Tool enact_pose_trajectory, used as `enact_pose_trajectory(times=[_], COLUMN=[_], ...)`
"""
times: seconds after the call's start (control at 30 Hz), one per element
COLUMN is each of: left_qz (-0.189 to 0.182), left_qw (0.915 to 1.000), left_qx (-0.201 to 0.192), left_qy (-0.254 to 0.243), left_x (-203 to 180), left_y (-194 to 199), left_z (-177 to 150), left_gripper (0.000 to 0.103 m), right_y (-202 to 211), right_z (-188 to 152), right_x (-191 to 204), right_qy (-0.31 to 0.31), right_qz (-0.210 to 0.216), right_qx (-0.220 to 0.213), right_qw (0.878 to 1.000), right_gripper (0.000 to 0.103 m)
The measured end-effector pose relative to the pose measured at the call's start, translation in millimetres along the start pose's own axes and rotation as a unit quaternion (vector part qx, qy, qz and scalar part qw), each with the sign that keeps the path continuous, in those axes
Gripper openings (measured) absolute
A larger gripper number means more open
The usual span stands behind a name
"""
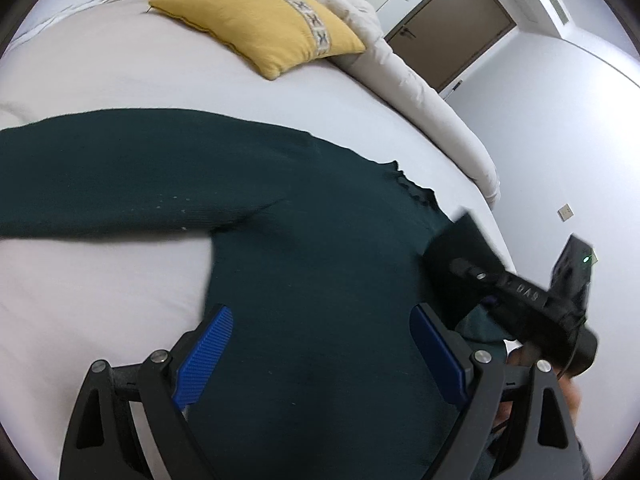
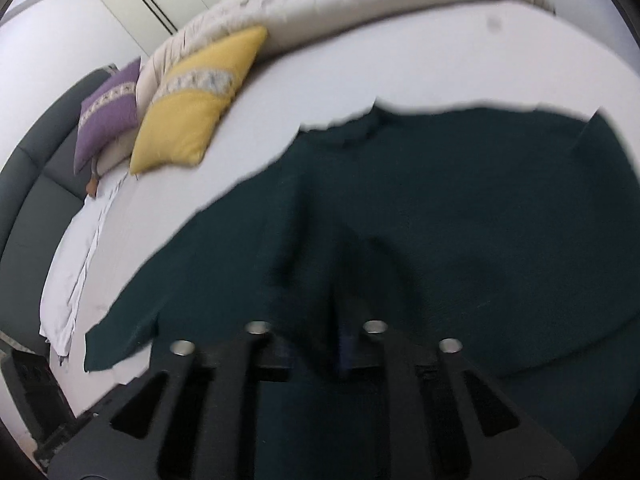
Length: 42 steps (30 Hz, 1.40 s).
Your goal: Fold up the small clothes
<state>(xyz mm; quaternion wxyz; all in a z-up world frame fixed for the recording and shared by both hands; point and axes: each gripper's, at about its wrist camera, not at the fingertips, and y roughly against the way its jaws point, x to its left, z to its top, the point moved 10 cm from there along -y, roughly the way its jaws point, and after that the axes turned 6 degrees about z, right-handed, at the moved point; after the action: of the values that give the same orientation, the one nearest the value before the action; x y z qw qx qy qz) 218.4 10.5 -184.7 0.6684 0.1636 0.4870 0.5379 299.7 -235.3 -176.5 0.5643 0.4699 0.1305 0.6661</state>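
Bed (image 1: 120, 72) carried everything: white sheet, rolled beige duvet (image 1: 420, 80) along the far edge. Dark green sweater (image 1: 300, 240) lay spread flat across the bed's near half, one sleeve (image 1: 100, 172) stretched out toward 9 o'clock in the left wrist view, frilled edge (image 1: 412, 188) toward 2 o'clock. Yellow cushion (image 1: 260, 24) sat at 12 o'clock, well apart from the sweater; purple cushion (image 2: 108, 112) beside it in the right wrist view.

Left gripper (image 1: 320, 352) hovered over the sweater's body, blue pads (image 1: 208, 348) wide apart, nothing between them. Right gripper (image 2: 316, 344) was low over the cloth, badly blurred; fingers looked close together, but whether they pinched fabric I could not tell.

Step, as judged: early fold, sleeve not yet brought in, body unfolded. Next move likely called for the left gripper to reach out to 9 o'clock, clamp the sleeve near its cuff and carry it across the body, keeping the torso flat.
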Motion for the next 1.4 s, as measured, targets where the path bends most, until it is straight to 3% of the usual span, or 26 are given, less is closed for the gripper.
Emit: enact_pose_trajectory(times=[0.07, 0.1, 0.2, 0.33, 0.43, 0.5, 0.57, 0.6, 0.67, 0.7, 0.77, 0.93, 1.07, 1.17, 1.23, 1.37, 1.4], left_qz=[0.001, -0.001, -0.008, -0.008, 0.001, 0.019, 0.036, 0.05, 0.06, 0.055, 0.05, 0.028, 0.032, 0.039, 0.043, 0.036, 0.034], left_qw=[1.0, 1.0, 0.9998, 0.9983, 0.9965, 0.9941, 0.9917, 0.9907, 0.9895, 0.9901, 0.9907, 0.9922, 0.9911, 0.9925, 0.9933, 0.9933, 0.9933], left_qx=[0.001, 0.002, 0.008, 0.021, 0.039, 0.061, 0.076, 0.069, 0.068, 0.067, 0.054, -0.011, -0.013, -0.002, 0.005, -0.007, -0.013], left_qy=[-0.004, -0.005, -0.015, -0.053, -0.075, -0.087, -0.098, -0.106, -0.113, -0.111, -0.114, -0.121, -0.128, -0.116, -0.107, -0.11, -0.11], left_x=[-2, -5, -26, -68, -95, -105, -109, -110, -113, -113, -115, -125, -117, -98, -85, -84, -86], left_y=[-4, -6, -19, -48, -79, -105, -123, -126, -128, -126, -118, -89, -99, -117, -126, -122, -119], left_z=[0, 1, 2, 4, 9, 10, 9, 12, 16, 20, 25, 60, 65, 61, 58, 61, 63], left_gripper=[0.093, 0.093, 0.094, 0.094, 0.092, 0.077, 0.054, 0.049, 0.019, 0.015, 0.009, 0.009, 0.009, 0.009, 0.009, 0.009, 0.009], right_y=[-4, -4, 22, 99, 126, 135, 142, 145, 148, 148, 147, 130, 105, 77, 63, 59, 61], right_z=[-28, -43, -48, -58, -54, -50, -44, -41, -32, -26, -11, 16, 38, 47, 50, 58, 59], right_x=[11, 13, 12, -45, -82, -106, -130, -138, -155, -164, -178, -215, -240, -250, -256, -265, -267], right_qy=[-0.006, -0.006, 0.003, -0.017, -0.034, -0.052, -0.067, -0.072, -0.077, -0.08, -0.085, -0.103, -0.114, -0.12, -0.099, -0.086, -0.09], right_qz=[0.017, 0.029, 0.034, 0.024, -0.002, -0.012, -0.019, -0.023, -0.036, -0.04, -0.049, -0.055, -0.071, -0.071, -0.095, -0.113, -0.112], right_qx=[0.01, 0.006, -0.023, -0.059, -0.079, -0.091, -0.102, -0.107, -0.116, -0.118, -0.121, -0.106, -0.091, -0.07, -0.053, -0.05, -0.051], right_qw=[1.0, 1.0, 0.999, 0.998, 0.996, 0.994, 0.992, 0.991, 0.99, 0.989, 0.988, 0.987, 0.987, 0.988, 0.989, 0.989, 0.988], right_gripper=[0.062, 0.065, 0.069, 0.069, 0.069, 0.069, 0.069, 0.069, 0.069, 0.069, 0.069, 0.069, 0.069, 0.059, 0.052, 0.01, 0.008])
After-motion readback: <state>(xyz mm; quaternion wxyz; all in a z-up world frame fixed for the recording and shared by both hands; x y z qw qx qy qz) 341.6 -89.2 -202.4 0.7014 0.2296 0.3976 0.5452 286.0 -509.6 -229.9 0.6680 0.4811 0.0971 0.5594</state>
